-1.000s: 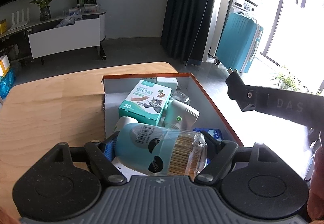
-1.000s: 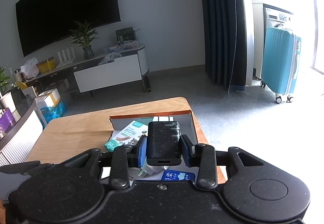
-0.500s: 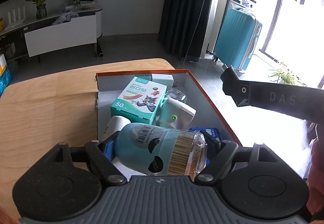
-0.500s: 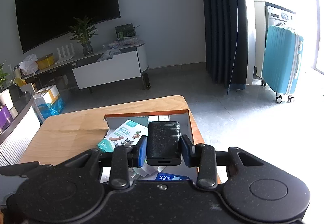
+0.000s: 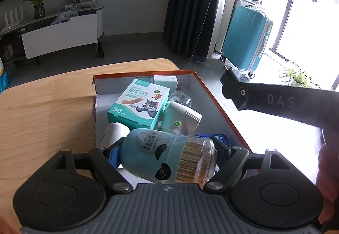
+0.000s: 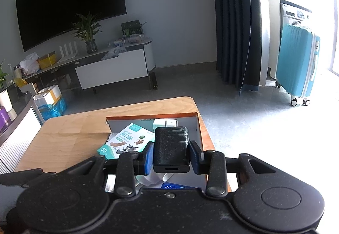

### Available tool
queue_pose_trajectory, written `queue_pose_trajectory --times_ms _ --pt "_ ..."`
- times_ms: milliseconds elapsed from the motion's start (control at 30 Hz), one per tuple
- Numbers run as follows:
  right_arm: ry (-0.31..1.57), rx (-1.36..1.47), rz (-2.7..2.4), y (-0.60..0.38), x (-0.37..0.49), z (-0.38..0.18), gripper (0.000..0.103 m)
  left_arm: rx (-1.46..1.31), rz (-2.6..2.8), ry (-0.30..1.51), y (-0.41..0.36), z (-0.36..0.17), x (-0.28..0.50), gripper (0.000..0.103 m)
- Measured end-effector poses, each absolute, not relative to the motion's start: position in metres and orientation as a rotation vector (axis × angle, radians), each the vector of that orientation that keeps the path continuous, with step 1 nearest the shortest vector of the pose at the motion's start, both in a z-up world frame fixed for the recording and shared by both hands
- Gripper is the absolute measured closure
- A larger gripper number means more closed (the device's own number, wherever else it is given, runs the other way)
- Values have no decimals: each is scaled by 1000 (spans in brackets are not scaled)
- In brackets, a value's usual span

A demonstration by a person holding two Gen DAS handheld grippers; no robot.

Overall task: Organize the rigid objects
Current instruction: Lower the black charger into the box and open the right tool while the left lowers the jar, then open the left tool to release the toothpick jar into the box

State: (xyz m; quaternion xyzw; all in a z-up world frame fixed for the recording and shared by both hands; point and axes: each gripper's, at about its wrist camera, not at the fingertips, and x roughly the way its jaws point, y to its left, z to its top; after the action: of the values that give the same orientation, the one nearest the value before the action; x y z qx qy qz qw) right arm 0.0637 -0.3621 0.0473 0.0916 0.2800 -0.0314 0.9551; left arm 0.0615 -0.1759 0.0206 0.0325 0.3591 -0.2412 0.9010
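Left tongs (image 5: 167, 162) clamped on a round teal jar of wooden toothpicks with a clear lid (image 5: 169, 159), lying sideways between the blue pads, right over the near end of an open white box with an orange rim (image 5: 211, 94). Right tongs (image 6: 171, 156) squeezed tight on a small black speckled block with rounded corners (image 6: 171, 148), held above the same box. Down in the box: a teal pack of sticking plasters with a cartoon cat (image 5: 138, 105), a white gadget with a green button (image 5: 180, 118), a flat blue packet (image 5: 211, 137). Box sitting on a light wooden table (image 5: 46, 111).
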Motion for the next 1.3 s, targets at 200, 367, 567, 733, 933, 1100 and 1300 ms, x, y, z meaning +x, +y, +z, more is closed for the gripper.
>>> queue_pose_trajectory --times_ms 200,367,567,733,933,1100,1300 --pt "581 180 -60 -364 74 45 60 64 -502 749 -179 18 64 21" --pt "594 166 -59 -364 86 41 60 63 -507 756 -181 16 66 21" --pt "617 160 -62 -369 105 33 60 61 -511 765 -183 13 70 21" --pt "633 143 -50 -371 123 26 60 55 -509 773 -184 12 73 21" --pt "618 133 -38 -376 137 22 59 60 -497 776 -185 11 74 21" --pt "568 155 -61 -384 116 32 58 66 -493 777 -188 9 71 21" --pt "513 170 -76 -391 79 49 53 78 -481 778 -198 7 70 20"
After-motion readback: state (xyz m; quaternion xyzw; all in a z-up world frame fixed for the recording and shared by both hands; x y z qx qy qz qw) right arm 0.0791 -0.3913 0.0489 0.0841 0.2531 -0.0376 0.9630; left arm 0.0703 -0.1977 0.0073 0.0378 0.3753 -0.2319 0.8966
